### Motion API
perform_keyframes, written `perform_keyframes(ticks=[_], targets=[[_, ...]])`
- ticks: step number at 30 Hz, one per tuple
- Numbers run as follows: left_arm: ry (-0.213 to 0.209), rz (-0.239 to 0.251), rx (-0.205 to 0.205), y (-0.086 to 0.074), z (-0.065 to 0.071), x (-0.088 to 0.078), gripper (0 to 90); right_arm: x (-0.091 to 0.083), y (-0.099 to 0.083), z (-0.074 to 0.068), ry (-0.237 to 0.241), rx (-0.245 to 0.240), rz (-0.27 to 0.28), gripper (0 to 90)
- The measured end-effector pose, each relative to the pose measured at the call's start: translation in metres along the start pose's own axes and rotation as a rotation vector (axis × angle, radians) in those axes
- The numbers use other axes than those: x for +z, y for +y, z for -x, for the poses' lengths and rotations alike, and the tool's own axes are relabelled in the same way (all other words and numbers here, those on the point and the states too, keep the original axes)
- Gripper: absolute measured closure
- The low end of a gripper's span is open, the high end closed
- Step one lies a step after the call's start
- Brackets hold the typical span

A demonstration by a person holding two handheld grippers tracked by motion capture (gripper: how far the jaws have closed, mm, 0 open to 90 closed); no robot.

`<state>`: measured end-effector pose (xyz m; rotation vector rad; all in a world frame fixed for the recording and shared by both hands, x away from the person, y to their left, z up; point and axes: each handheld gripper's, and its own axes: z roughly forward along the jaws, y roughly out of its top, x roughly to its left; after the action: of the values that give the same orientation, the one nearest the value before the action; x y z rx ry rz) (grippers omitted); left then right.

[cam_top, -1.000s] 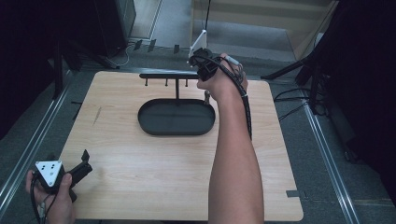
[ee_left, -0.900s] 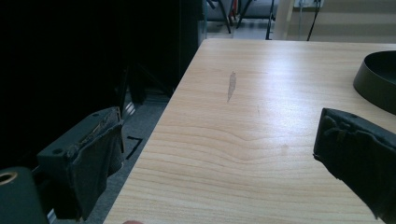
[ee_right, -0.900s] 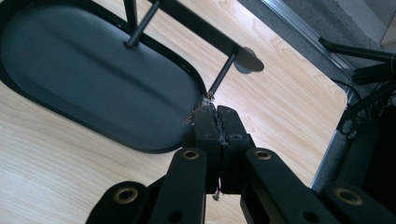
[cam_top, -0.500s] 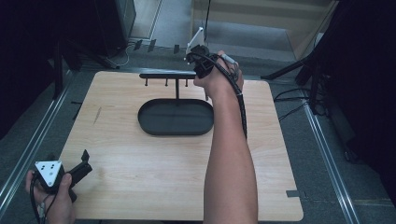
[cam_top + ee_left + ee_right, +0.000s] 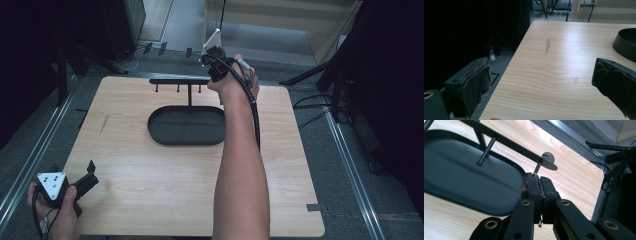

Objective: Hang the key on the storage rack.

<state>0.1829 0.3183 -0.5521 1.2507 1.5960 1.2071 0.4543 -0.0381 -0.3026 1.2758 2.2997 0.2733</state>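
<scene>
A black metal stand with an oval tray base sits in the upper middle of the high view, on the light wooden table. A thin upright post rises from the far side of the tray and carries a horizontal black bar with short pegs hanging under it. In the right gripper view the same bar crosses the upper half of the frame on a slant, with the tray's dark basin spread below it at the left and a round flat end cap at the bar's right end.

The right gripper is in the centre of its own view, its two black jaws pressed together just under the right end of the bar. Something thin and shiny shows between the jaw tips, reaching up toward a peg, but it is too small to tell what it is. In the high view this gripper is held high at the top centre of the frame, at the bar's right end, with the forearm stretching up from the bottom edge.

The left gripper rests in the lower left corner of the high view, at the table's near left edge, held in the person's hand. In its own view the jaws stand wide apart with nothing between them, one over the table edge at the lower left, the other at the right above the bare wood, and the tray's rim shows at the right edge.
</scene>
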Motion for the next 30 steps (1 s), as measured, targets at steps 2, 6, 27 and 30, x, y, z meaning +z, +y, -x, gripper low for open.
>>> perform_keyframes(ticks=[2,6,27,30], targets=[[0.0,0.0,0.0,0.0,0.0,0.0,2.2,0.001,-0.001,0.002,0.008,0.017,0.001,88.5],[0.001,0.0,0.002,0.0,0.0,0.0,2.2,0.003,-0.005,0.004,0.01,0.029,-0.003,87.7],[0.003,0.002,0.008,0.0,0.001,0.0,2.2,0.027,-0.056,0.042,0.071,0.151,-0.024,72.9],[0.004,0.004,0.009,0.0,0.002,0.0,2.2,0.034,-0.067,0.048,0.086,0.172,-0.034,69.0]])
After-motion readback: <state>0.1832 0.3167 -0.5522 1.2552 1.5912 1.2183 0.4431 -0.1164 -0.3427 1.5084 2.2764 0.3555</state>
